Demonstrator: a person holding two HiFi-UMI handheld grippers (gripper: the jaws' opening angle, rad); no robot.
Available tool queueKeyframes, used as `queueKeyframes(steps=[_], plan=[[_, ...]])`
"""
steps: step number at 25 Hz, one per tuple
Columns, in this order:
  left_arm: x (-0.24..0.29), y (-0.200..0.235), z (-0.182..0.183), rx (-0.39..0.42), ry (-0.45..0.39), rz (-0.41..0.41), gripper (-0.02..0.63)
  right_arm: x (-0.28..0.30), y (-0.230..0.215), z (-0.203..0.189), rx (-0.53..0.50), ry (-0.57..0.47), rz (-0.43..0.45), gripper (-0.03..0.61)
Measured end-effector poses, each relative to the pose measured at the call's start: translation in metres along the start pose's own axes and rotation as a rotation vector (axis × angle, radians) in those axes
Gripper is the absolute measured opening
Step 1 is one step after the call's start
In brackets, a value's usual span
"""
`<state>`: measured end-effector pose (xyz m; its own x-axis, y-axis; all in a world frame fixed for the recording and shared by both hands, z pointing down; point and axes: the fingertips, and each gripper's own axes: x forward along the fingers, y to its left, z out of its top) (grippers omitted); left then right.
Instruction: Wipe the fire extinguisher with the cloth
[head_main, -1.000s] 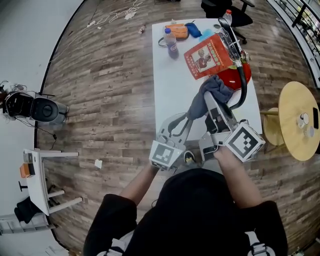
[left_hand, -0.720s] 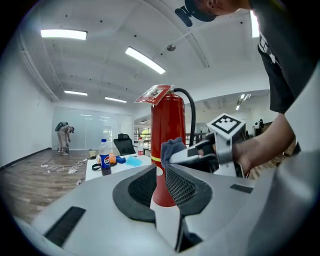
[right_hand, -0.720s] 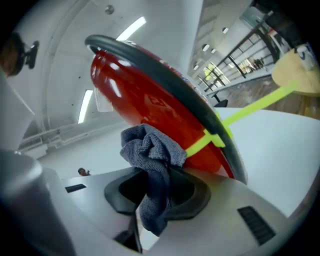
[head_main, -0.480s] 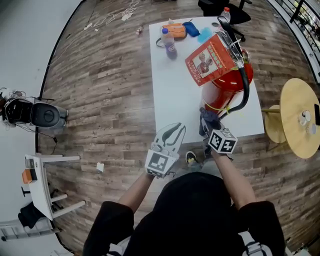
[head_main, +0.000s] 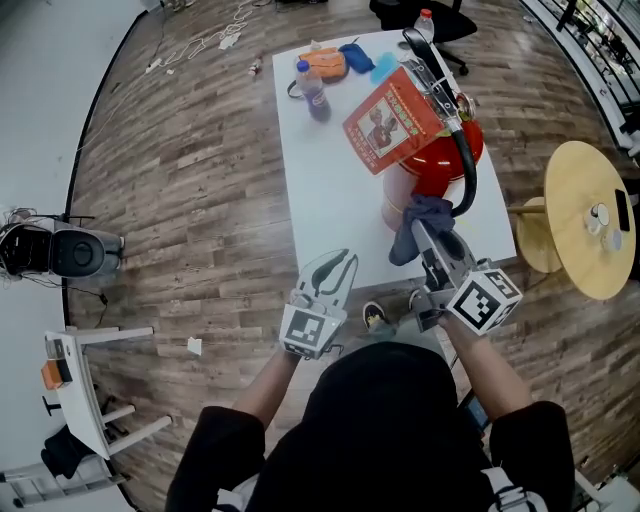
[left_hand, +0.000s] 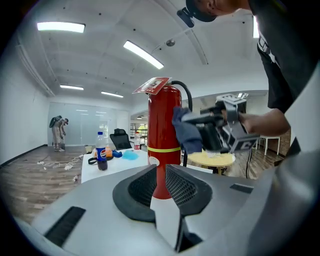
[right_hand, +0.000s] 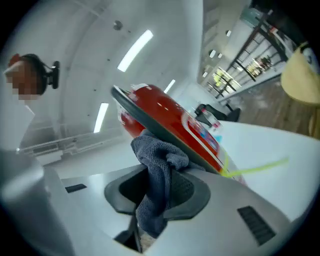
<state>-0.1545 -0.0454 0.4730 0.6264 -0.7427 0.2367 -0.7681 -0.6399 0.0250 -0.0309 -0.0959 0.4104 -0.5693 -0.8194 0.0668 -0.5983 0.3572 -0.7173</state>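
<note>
- Head view: the right gripper (head_main: 424, 226) is clenched on the cloth (head_main: 408, 238), which seems pressed against the fire extinguisher (head_main: 440, 160) just past its tips. A hard sideways stroke could tip the tall cylinder on the white table (head_main: 320, 200). The left gripper (head_main: 338, 258) hangs well short of it, steadying nothing.
- Left gripper view: its jaws stand slightly apart and empty, with the extinguisher upright straight ahead and a bottle (left_hand: 101, 151) beyond on the left. The room is a bright open office.
- Right gripper view: the cloth is loosely bunched, its tail dangling, so it could slip free or snag the hose (right_hand: 165, 137).
</note>
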Motion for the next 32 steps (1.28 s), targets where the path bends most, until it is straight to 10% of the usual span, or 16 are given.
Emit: queueKeyframes(steps=[7,13,16,27,30,32], plan=[[0.006,-0.003,-0.002,0.036,-0.013,-0.021,0.069,0.001,0.08,0.076,0.159,-0.17,0.137,0.101],[0.001,-0.003,-0.001,0.024,-0.012,-0.005,0.069,0.033,0.089,0.052,0.196,-0.15,0.173,0.101],[-0.009,0.001,-0.001,0.006,-0.014,0.025,0.069,0.054,0.053,0.012,0.22,-0.081,0.046,0.101],[-0.033,0.026,-0.035,-0.048,0.051,0.11,0.069,0.047,-0.109,-0.134,-0.142,0.191,-0.394,0.101],[-0.028,0.023,-0.042,-0.057,0.046,0.073,0.069,0.031,-0.119,-0.132,-0.234,0.206,-0.372,0.101],[-0.019,0.012,-0.038,-0.089,0.023,-0.015,0.08,0.032,-0.094,-0.121,-0.224,0.208,-0.192,0.103]])
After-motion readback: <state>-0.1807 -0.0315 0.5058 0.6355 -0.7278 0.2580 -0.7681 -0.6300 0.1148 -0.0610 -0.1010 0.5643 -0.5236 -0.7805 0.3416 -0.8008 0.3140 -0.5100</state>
